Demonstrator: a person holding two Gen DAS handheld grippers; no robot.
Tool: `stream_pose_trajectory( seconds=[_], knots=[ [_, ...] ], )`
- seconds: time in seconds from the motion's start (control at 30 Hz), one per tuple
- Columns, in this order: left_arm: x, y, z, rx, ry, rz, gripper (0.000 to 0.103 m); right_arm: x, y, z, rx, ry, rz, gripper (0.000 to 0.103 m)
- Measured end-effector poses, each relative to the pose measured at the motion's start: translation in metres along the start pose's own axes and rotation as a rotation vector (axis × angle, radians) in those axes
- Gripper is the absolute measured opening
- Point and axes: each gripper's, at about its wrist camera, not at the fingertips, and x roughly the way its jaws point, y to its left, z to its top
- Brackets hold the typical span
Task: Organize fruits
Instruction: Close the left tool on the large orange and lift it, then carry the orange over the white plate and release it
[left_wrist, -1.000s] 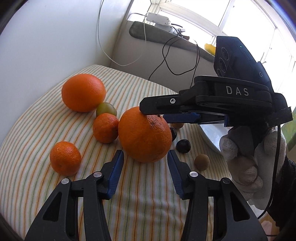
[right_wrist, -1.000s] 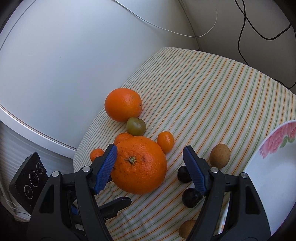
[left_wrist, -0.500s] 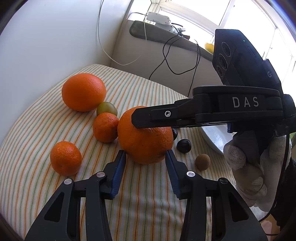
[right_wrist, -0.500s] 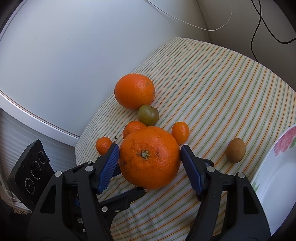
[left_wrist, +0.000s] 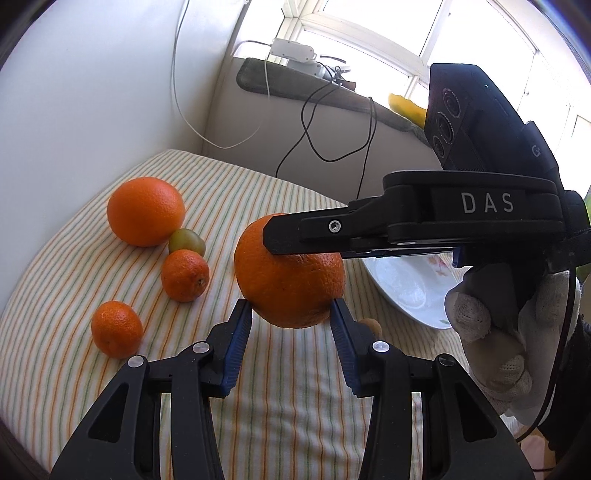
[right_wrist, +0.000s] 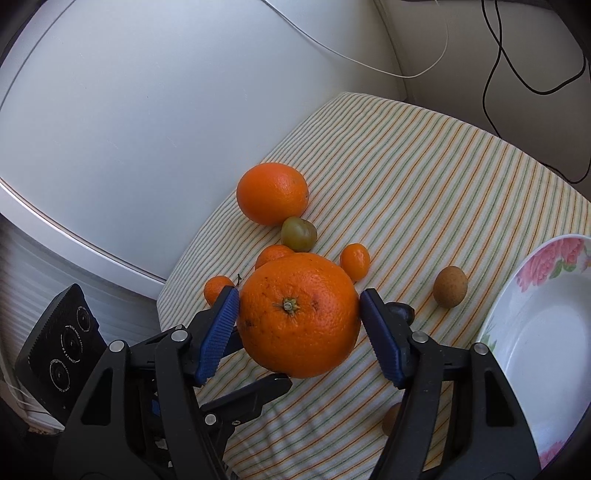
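Right wrist view: our right gripper (right_wrist: 299, 317) fingers clamp the big orange (right_wrist: 298, 314), lifted off the bench. Left gripper (left_wrist: 291, 350) fingers half-spread, empty, just below it. Plate (right_wrist: 554, 332), right of the fingers, looks bare; other fruit remain on the cloth.

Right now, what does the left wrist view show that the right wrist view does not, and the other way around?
Only the left wrist view shows the window sill with a white power strip and the gloved hand that carries the right gripper. Only the right wrist view shows the stem end of the big orange pressed between the right gripper's blue pads, a small oval orange fruit and the plate's pink flowers. Both show the big orange, the second orange, the green fruit, the striped cloth and the plate.
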Motion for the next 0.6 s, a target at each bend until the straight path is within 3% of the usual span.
stream_pose_trajectory(
  seconds=[0.6],
  knots=[
    [0.037, -0.079, 0.023, 0.108, 0.021, -0.112, 0.043, -0.094, -0.050, -0.023, 0.066, -0.104, -0.082, 0.071]
  ],
)
